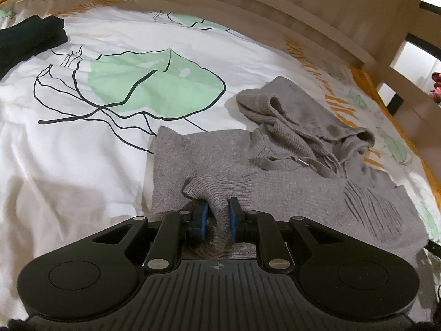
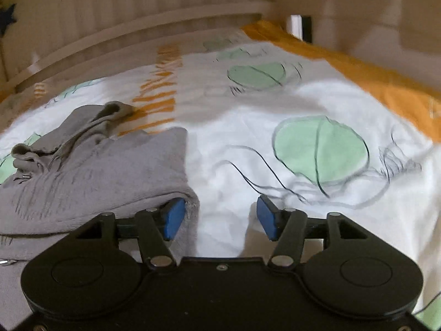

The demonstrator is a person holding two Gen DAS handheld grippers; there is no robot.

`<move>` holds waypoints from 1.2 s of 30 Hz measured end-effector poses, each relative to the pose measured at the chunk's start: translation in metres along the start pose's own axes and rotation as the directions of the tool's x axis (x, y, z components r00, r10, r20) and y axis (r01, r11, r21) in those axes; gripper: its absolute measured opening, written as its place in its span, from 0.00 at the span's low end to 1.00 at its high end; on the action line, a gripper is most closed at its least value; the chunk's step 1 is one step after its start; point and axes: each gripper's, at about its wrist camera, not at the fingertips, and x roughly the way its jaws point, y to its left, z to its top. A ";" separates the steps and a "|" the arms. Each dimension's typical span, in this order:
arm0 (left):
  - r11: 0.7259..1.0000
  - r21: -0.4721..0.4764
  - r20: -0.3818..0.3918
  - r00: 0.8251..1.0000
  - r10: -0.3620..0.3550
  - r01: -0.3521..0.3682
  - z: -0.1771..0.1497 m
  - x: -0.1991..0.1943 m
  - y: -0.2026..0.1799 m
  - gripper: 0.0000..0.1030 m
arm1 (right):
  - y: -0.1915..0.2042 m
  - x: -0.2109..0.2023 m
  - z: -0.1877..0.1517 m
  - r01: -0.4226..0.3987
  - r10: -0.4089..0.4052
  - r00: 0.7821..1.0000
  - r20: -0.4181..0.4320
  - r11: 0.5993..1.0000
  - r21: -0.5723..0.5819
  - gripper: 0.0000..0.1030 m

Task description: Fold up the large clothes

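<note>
A grey knitted hooded sweater (image 1: 275, 171) lies partly folded on the bed, its hood (image 1: 297, 118) bunched at the far side. My left gripper (image 1: 217, 215) is shut on a ribbed cuff or hem (image 1: 212, 193) of the sweater, low over its near edge. In the right wrist view the same sweater (image 2: 96, 171) lies at the left. My right gripper (image 2: 220, 218) is open and holds nothing; its left pad (image 2: 173, 218) sits right beside the sweater's near right corner, its right pad (image 2: 266, 218) over bare sheet.
The bed has a white cover (image 1: 82, 138) with green leaf prints and an orange border (image 2: 358, 74). A dark garment (image 1: 27, 41) lies at the far left. A wooden bed rail (image 1: 275, 22) runs along the far side.
</note>
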 end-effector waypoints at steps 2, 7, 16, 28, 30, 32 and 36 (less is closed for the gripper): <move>1.000 -0.004 0.001 1.000 -0.002 0.002 0.000 0.000 0.001 0.16 | -0.002 -0.004 0.000 0.058 -0.058 0.998 -0.006 0.998 -0.003 0.48; 1.000 0.007 0.003 1.000 0.002 -0.002 0.000 0.000 -0.002 0.17 | -0.013 -0.020 0.010 -0.023 0.020 0.999 0.044 0.998 0.060 0.54; 1.000 0.011 0.021 1.000 -0.005 0.005 -0.007 -0.008 -0.001 0.21 | 0.013 0.010 0.004 -0.072 0.069 0.996 -0.048 0.996 -0.046 0.54; 0.978 0.198 0.000 0.998 0.060 -0.059 -0.025 -0.035 -0.021 0.38 | 0.017 -0.026 0.016 -0.121 0.123 0.992 0.039 0.991 -0.056 0.62; 0.976 0.209 0.001 0.998 0.065 -0.064 -0.029 -0.036 -0.022 0.38 | 0.023 -0.022 0.018 -0.140 0.142 0.989 0.027 0.987 -0.074 0.66; 0.974 0.215 0.005 0.998 0.069 -0.069 -0.034 -0.036 -0.022 0.38 | 0.030 -0.012 0.017 -0.131 0.132 0.991 -0.001 0.986 -0.098 0.66; 0.979 0.199 -0.006 0.998 0.057 -0.055 -0.040 -0.044 -0.021 0.41 | 0.024 0.013 0.006 -0.125 0.120 0.987 -0.104 0.991 -0.040 0.70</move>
